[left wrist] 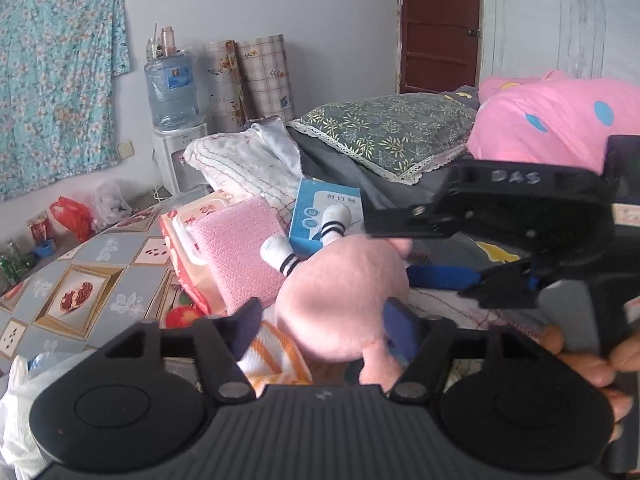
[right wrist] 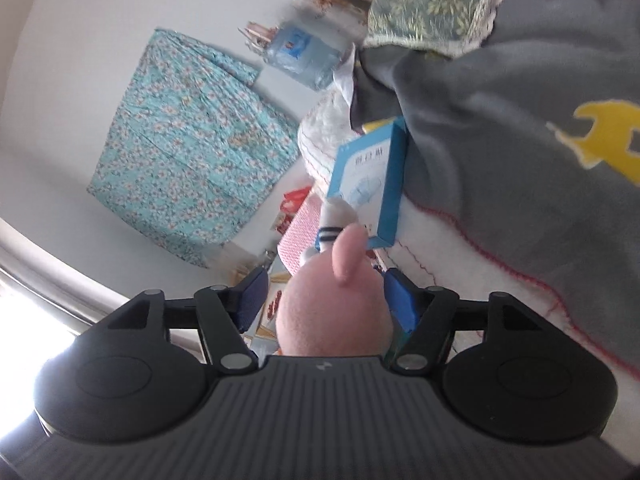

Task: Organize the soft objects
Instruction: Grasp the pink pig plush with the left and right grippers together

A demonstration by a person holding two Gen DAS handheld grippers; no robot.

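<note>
your left hand-held gripper (left wrist: 326,330) and right hand-held gripper (right wrist: 322,300) both straddle the round pink plush toy (left wrist: 340,300), apparently for a handover; whether either clenches it is unclear. the toy hangs just before the blue cardboard box (left wrist: 320,210).

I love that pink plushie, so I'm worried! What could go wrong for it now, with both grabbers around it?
1. The pink plush toy sits between the fingers of the left gripper and the right gripper, but a gap shows beside one pad of each, so it could slip out.
2. Its striped feet reach over the blue box; moving the toy might nudge the box.
3. The two grippers are close together and could bump.
</note>
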